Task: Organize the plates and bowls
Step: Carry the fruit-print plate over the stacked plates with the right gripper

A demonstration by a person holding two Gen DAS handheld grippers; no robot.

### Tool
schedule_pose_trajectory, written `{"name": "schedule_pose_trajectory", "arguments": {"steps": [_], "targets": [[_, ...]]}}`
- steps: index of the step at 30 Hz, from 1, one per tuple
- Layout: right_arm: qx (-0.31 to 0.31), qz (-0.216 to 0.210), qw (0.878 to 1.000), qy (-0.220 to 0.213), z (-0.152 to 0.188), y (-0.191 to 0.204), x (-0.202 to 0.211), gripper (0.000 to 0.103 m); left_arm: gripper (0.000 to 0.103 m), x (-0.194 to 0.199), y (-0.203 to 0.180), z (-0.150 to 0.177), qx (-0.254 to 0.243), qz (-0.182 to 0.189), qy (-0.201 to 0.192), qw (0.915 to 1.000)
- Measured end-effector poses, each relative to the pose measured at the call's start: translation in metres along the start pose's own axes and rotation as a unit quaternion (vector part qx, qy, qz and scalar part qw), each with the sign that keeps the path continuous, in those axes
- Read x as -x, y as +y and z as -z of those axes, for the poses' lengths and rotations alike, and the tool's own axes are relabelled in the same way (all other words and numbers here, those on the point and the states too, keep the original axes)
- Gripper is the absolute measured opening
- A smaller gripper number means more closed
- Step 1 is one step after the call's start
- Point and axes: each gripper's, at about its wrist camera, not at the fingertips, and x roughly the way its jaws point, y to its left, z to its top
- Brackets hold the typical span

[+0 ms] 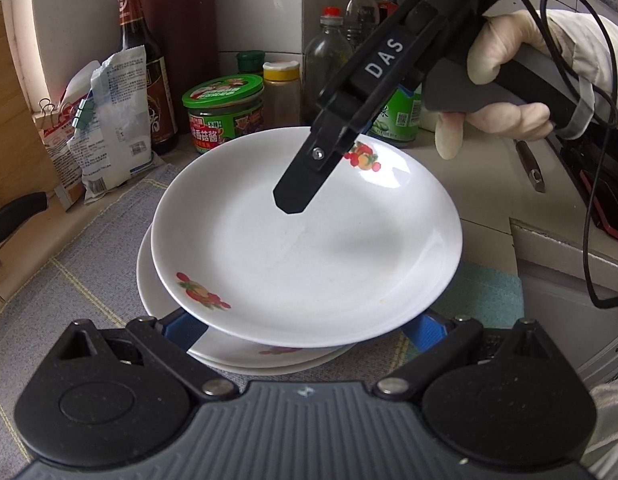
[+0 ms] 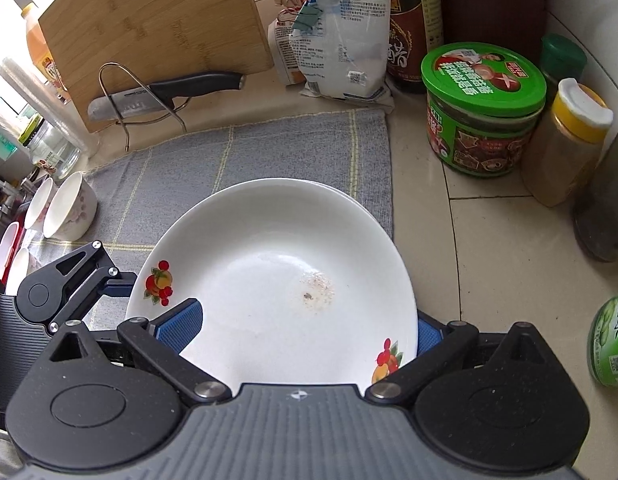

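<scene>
You were midway through stacking: the white round ceramic plate with red fruit prints (image 1: 305,240) sat over the stack of matching white plates (image 1: 237,358) on the grey checked cloth mat (image 1: 89,264), but off-centre, overhanging toward the jars behind.

Your left gripper (image 1: 305,328) stood with its jaws wide apart. Its blue pads (image 1: 185,330) showed beneath the near rim on both sides, and I could not tell whether they touched the plate.

Your right gripper (image 2: 305,332) also stood spread. 1 pad lay over the plate's inner face and the other was tucked under the rim, so the plate slanted between them. Whether they pressed on it, I could not tell. Your gloved hand (image 1: 505,76) held that tool at the far rim.

The plate faced hollow side up, apparently tipped against the stack. Being round, it had no long axis; only the 2 fruit prints marked a line across it.

The next move, I judge, called for sliding the plate until the rims lined up, then lowering it flat. The 2 small white floral bowls (image 2: 71,208) at the mat's edge looked untouched.
</scene>
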Motion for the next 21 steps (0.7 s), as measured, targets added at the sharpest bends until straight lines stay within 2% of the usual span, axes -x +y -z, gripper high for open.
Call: {"name": "schedule_pose_trajectory", "arguments": {"steps": [21], "targets": [[0.059,0.014,0.998,0.027,-0.019,0.023,-0.032,0.103,0.100,0.009,0.009,0.003,0.034,-0.031,0.021,0.9987]]}}
